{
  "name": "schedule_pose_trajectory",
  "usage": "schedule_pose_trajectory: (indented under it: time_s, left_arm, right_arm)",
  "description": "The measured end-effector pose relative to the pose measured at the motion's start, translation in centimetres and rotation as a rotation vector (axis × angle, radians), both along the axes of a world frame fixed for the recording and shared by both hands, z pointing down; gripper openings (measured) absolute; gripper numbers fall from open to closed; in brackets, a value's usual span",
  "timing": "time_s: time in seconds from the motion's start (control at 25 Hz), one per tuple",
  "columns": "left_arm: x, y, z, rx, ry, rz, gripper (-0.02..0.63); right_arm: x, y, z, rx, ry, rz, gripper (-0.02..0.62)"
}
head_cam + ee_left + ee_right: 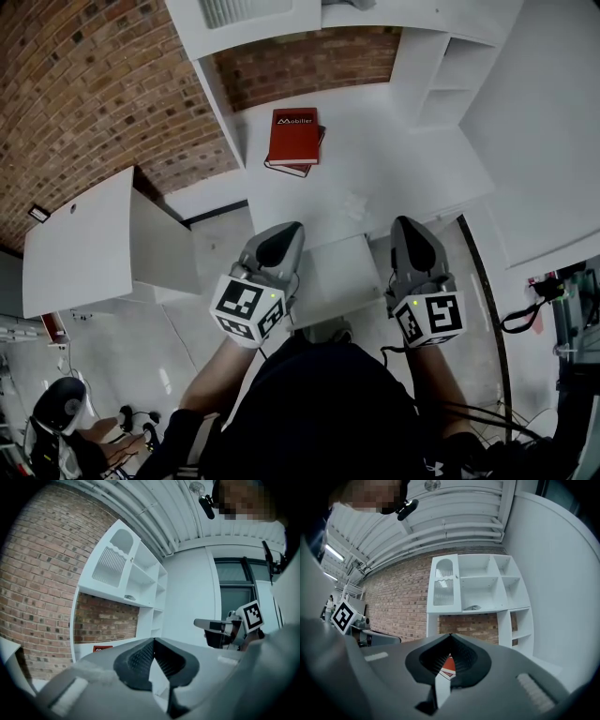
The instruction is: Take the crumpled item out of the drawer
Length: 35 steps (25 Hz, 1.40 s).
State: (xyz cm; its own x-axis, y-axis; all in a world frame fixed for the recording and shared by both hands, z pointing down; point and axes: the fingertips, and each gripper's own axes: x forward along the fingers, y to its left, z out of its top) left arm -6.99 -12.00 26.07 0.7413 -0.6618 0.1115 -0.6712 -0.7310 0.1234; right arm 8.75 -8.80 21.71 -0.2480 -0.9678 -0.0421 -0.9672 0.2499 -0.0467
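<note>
The left gripper (pixel 153 640) is pressing its jaws tight together, holding nothing. The right gripper (pixel 450 638) is doing the same. Both are pointing level at the desk (pixel 394 178), side by side. A pale crumpled item (pixel 354 203) is lying there, near the book (pixel 294 139).

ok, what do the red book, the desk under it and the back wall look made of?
Red book: stiff printed cover, probably card; lies flat, white lettering on it.
Desk: smooth white board, likely painted or laminated; even, faint sheen.
Wall: bare red-brown brick, with visible mortar lines.
</note>
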Motion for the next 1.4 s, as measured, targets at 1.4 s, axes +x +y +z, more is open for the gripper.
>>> schedule_pose_trajectory:
  time_s: [1.4]
  left_arm:
    - [2.3, 0.2, 2.2, -0.062, -0.059, -0.043, 0.003]
  right_arm:
    - [1.6, 0.3, 2.4, -0.034, -0.053, -0.068, 0.002]
